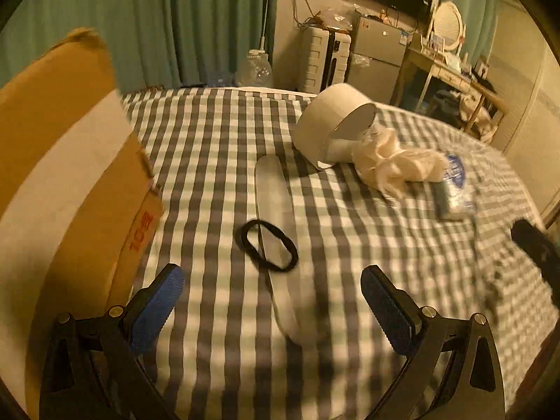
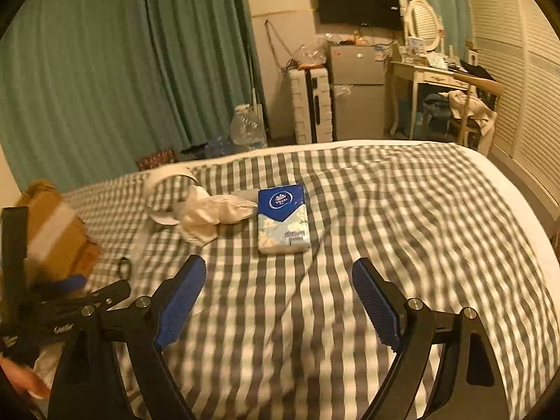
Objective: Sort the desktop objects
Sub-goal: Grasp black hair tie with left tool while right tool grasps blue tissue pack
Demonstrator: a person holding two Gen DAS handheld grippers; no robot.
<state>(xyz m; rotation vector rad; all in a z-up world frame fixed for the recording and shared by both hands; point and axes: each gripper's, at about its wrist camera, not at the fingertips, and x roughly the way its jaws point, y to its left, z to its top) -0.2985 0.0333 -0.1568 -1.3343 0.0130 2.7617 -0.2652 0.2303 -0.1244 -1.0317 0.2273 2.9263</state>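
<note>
Left gripper [image 1: 273, 301] and right gripper [image 2: 280, 297], both spread wide and empty, above the checked bedspread [image 2: 402, 210]. Just ahead of the left lies a black hair tie [image 1: 267, 245]; farther, the tissue pack [image 2: 282, 220]. Centre the jaws squarely before closing.

The tissue pack [image 2: 282, 218] on the checked bed [image 2: 385, 227] carries the one name that reads clearly: "Vinda", in white letters inside a round blue emblem on its dark blue top end. Below that, toward the pack's near end, sits a small block of print too fine to make out. To the left of the pack, the cardboard box [image 1: 105, 217] bears red printed characters on its side, blurred and illegible.
</note>
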